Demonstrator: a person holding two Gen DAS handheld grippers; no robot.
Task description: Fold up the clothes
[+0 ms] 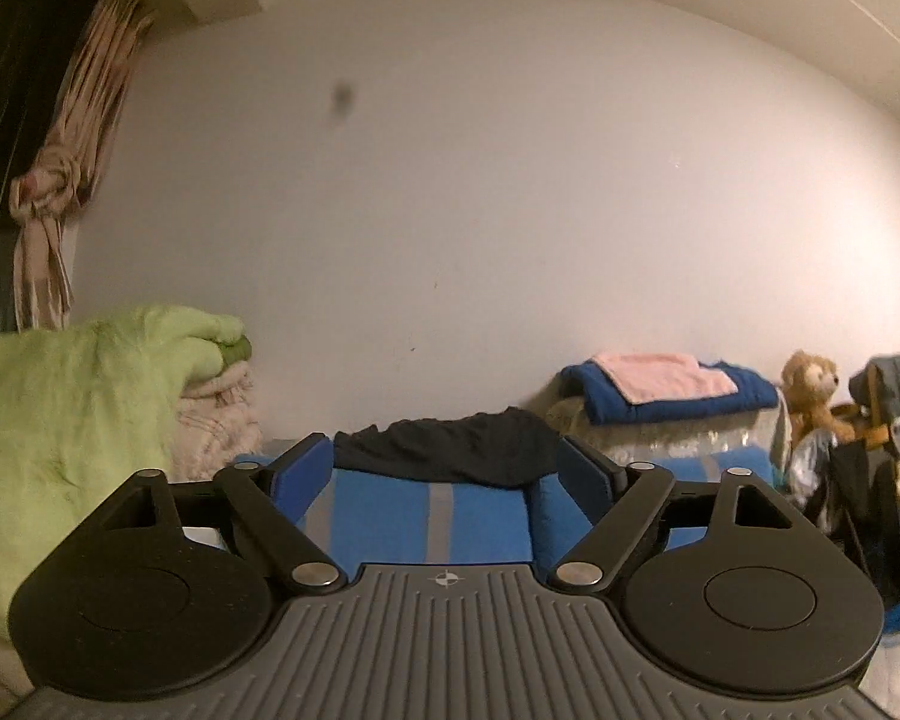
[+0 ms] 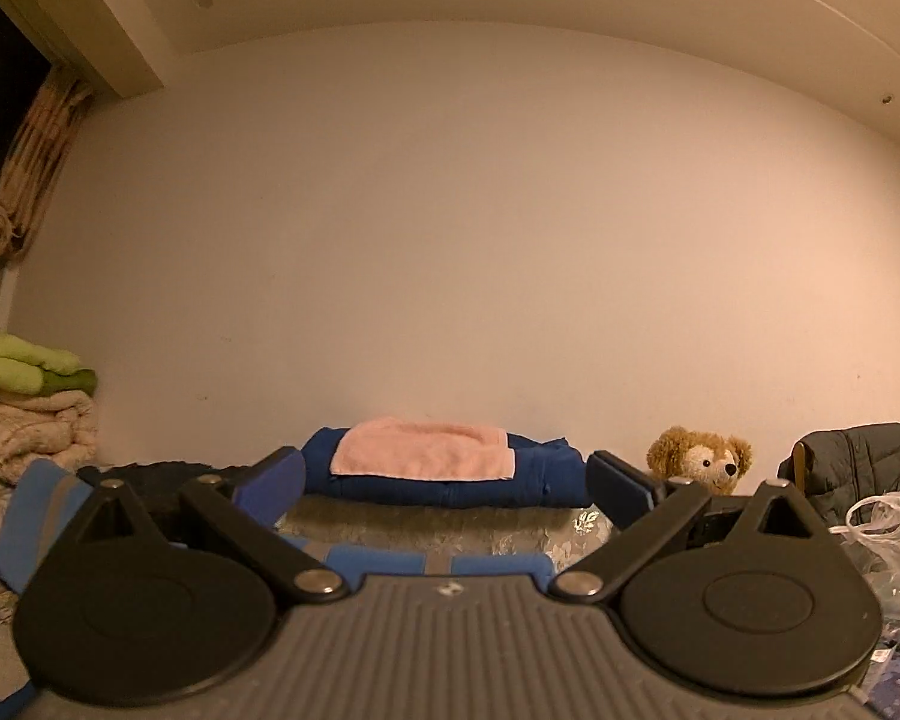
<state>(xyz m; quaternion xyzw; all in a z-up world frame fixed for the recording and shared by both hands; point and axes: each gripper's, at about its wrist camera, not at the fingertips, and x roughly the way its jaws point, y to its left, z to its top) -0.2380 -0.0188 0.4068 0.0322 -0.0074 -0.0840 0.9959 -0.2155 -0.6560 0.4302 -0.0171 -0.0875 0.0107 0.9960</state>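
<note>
- Green blanket (image 1: 72, 420): heaped at the far left on cream bedding (image 1: 222, 414), apparently stacked there to leave the middle of the bed free.
- Left tool (image 1: 447, 459): held low and level over the striped blue bedcover (image 1: 414, 516), jaws spread wide with nothing between them; likely positioned to address the garment ahead.
- Black garment (image 1: 450, 444): the probable task item, lying rumpled and loose on the bedcover just beyond the left tool's fingertips. No neat fold shows.
- Right tool (image 2: 450, 474): jaws equally wide, gripping nothing, aimed at the wall side of the bed.
- Pink towel (image 2: 423, 450): lies squared on a folded blue cloth (image 2: 546, 474), a tidy stack by the wall; whether these belong to this job cannot be told.
- Teddy bear (image 2: 699, 459): sits upright by the wall, right of the stack.
</note>
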